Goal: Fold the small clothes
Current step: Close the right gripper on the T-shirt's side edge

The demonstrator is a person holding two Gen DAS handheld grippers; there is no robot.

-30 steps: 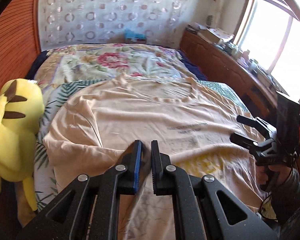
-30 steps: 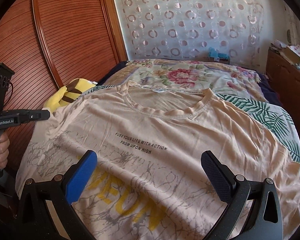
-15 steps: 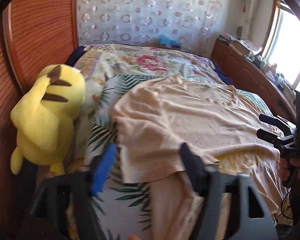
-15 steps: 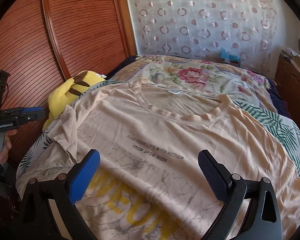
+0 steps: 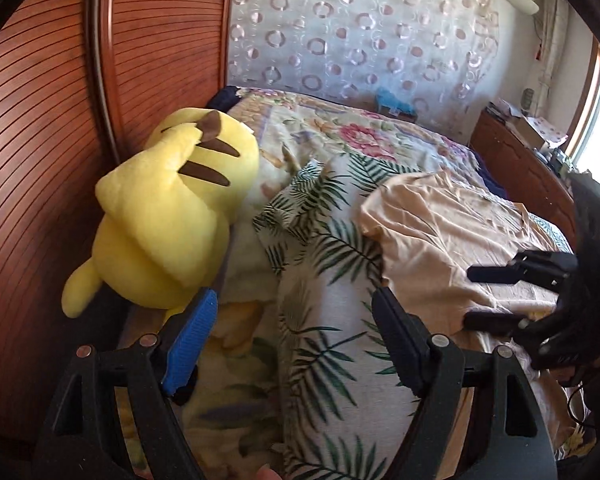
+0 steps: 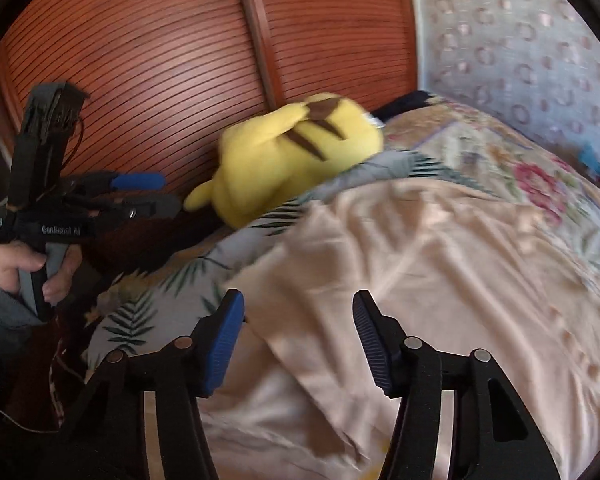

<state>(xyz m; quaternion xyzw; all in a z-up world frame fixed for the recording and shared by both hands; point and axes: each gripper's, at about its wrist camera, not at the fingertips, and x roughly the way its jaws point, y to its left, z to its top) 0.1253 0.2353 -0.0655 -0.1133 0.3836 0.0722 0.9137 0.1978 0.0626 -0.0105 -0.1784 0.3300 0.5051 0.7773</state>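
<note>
1. Peach T-shirt [image 5: 452,232] spread on bed over palm-leaf sheet [image 5: 324,264]; one edge folded back, plain side up.
2. Left hand-held gripper [image 5: 292,328] released, jaws wide apart, nothing between them but palm-leaf sheet below. Blue pad on one finger, black on the other.
3. T-shirt edge just right of left hand-held gripper's black finger in left wrist view; no contact seen.
4. Right hand-held gripper [image 6: 298,340] over T-shirt [image 6: 440,272], jaws closing; folded shirt edge between the fingers, pads not pressing it. View blurred.
5. Same right hand-held gripper seen from left wrist view [image 5: 496,296] at right edge, low over the shirt.
6. Left hand-held gripper seen from right wrist view [image 6: 140,192] well left of the shirt, held by a hand [image 6: 24,268] in grey sleeve.
7. Yellow plush toy [image 5: 168,216] against wooden slatted panel [image 5: 40,160], beside sheet, apart from shirt.
8. Floral bedspread [image 5: 340,136] beyond shirt; circle-patterned curtain [image 5: 360,40] behind bed.
</note>
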